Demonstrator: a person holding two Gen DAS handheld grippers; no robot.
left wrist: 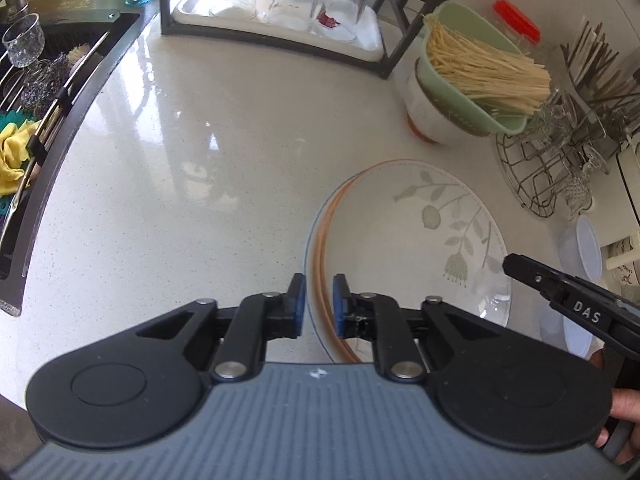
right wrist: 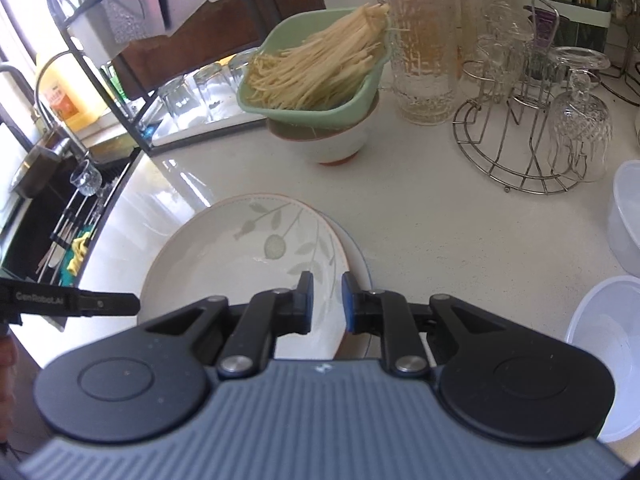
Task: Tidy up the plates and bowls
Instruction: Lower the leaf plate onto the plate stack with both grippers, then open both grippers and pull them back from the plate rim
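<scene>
A white plate with a leaf pattern and an orange rim lies slightly offset on a blue-rimmed plate on the pale counter. My left gripper straddles the stack's left rim, with a gap on each side of the rim, so it is open. My right gripper hangs over the plate's right edge. Its pads stand apart with the rim close to the right one, and it is open too. Each gripper shows in the other's view, the right gripper and the left gripper.
Behind the plates a green strainer of noodles rests in a white bowl. A wire rack with glasses and white plastic bowls stand to the right. The sink lies to the left. A tray of upturned glasses stands at the back.
</scene>
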